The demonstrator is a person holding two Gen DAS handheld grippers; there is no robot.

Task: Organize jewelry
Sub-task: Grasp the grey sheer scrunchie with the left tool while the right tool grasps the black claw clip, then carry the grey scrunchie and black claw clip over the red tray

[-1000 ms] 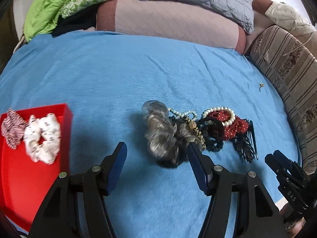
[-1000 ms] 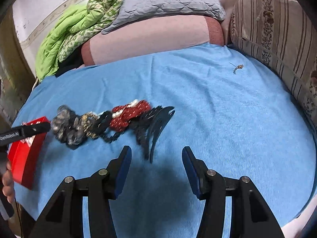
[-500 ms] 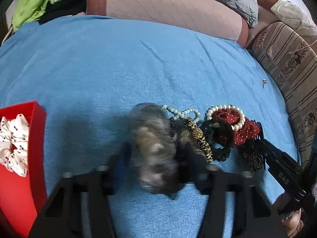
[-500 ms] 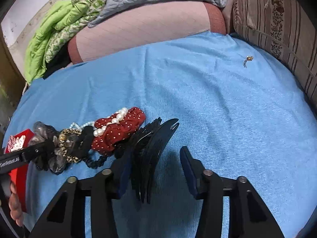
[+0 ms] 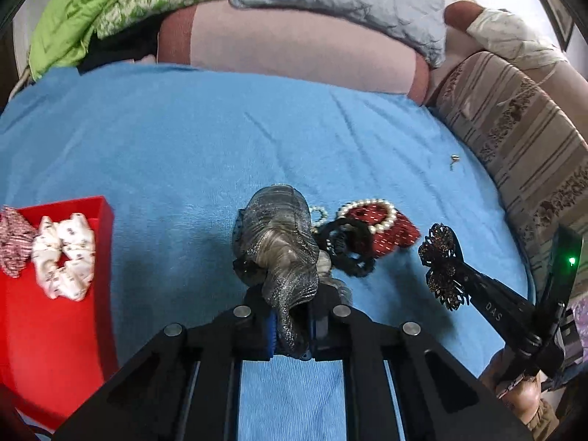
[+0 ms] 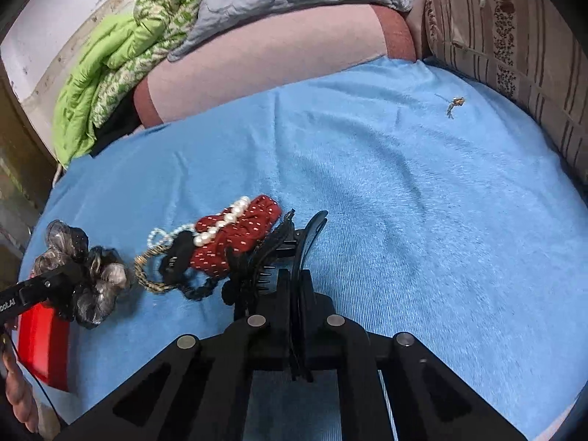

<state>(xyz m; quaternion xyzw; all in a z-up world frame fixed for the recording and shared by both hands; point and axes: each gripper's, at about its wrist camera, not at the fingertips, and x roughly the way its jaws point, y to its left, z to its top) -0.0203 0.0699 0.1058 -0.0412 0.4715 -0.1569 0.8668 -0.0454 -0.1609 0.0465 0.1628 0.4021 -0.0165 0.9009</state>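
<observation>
My left tool [image 5: 290, 325] is closing, pads on the grey-silver ruffled fabric scrunchie [image 5: 281, 246]; my right tool [image 6: 294, 325] is clamped on the black plastic claw clip [image 6: 294, 250]. Risk: the gold-and-black braided bracelet [image 6: 147, 279] may snag on the scrunchie and drag along toward the red plastic tray [image 5: 55, 349].

You are getting open blue bedspread [image 6: 422, 220] across the right and centre of the right wrist view, broken only by a small trinket [image 6: 455, 104] at upper right. The jewelry pile [image 6: 220, 242] is crowding the left centre, the red box [image 5: 55, 312] is blocking the left wrist view's lower left, and pillows [image 5: 294, 47] are walling off the top.
</observation>
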